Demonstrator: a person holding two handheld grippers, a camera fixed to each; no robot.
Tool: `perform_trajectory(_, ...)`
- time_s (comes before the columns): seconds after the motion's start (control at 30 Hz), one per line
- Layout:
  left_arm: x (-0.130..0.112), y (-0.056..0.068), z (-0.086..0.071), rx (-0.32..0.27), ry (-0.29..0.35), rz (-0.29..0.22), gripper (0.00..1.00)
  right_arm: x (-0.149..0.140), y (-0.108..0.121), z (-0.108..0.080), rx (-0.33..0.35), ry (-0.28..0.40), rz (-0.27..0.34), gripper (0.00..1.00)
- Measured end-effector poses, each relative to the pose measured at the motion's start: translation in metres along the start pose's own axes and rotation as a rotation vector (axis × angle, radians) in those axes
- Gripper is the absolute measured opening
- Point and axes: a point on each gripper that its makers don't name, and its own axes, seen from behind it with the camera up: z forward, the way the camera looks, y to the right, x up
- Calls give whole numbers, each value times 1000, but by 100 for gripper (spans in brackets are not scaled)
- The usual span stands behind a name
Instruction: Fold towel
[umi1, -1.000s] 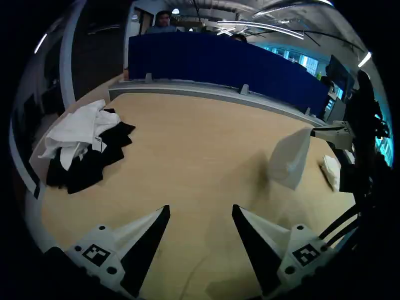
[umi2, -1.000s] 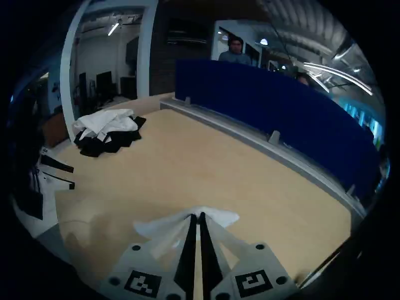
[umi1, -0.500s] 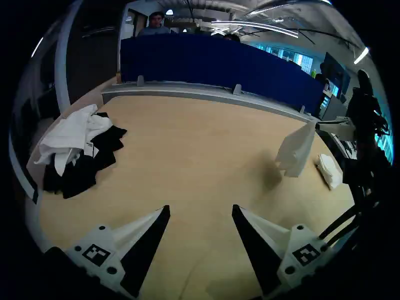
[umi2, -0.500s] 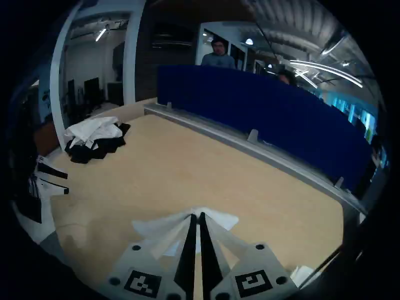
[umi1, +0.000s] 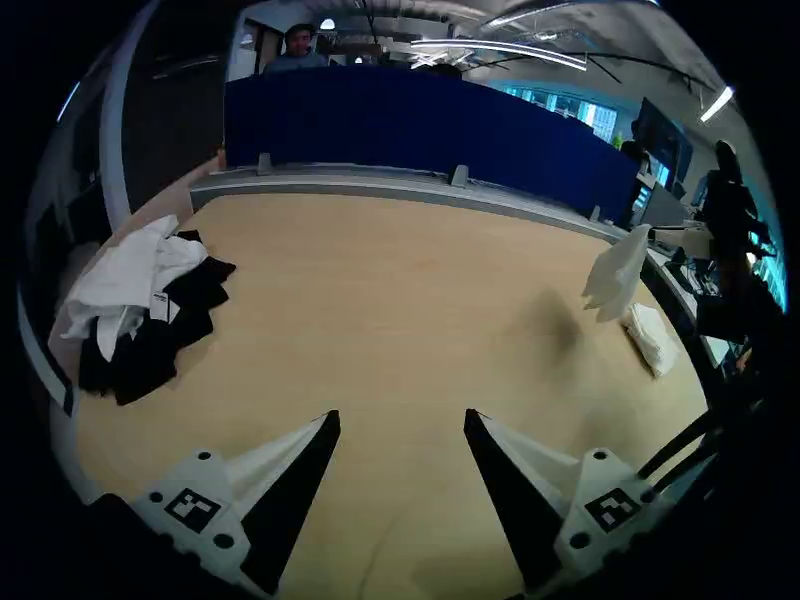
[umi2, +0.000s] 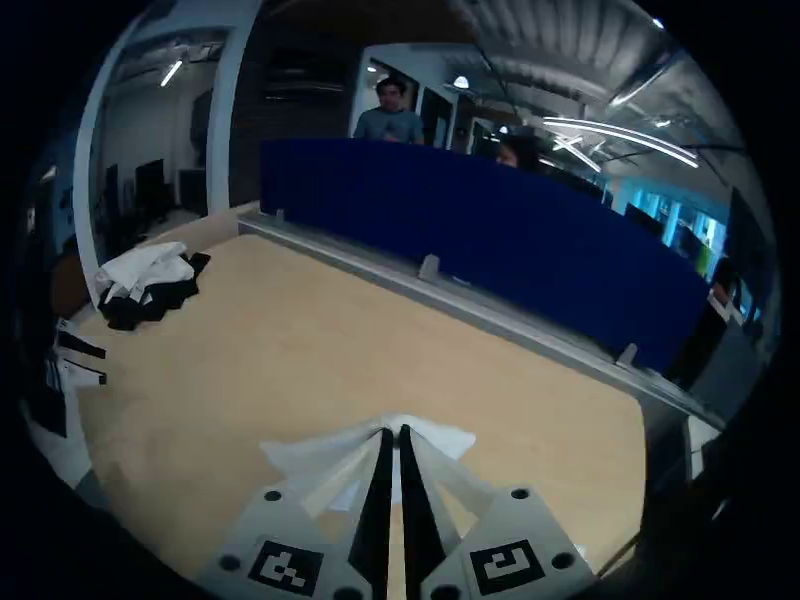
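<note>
Right gripper clamped together on white towel — left gripper apart over wooden table, square coded markers on both

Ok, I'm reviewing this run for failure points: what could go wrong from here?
The right gripper pinches the white towel by one small bit, so it hangs bunched; it may slip out or land crumpled.
It hangs close to a folded towel near the table edge; lowering there could disturb that one.
The left gripper is open and far off, so no second corner is held.
</note>
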Motion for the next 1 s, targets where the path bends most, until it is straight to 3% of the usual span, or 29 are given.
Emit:
perform_trajectory(0.33,4,13,10,-7,-6,10,92,-19,88,-13,-93,-36,10,4)
perform_trajectory(0.57,8,21,11,-6,-8,26,92,-28,133,-15,-136,-58,18,4)
perform_trajectory(0.77,12,27,10,-8,-7,28,92,-34,155,-21,-165,-65,30,4)
perform_trajectory(1.0,15,33,8,-14,-6,41,92,-45,162,-30,-181,-78,40,4)
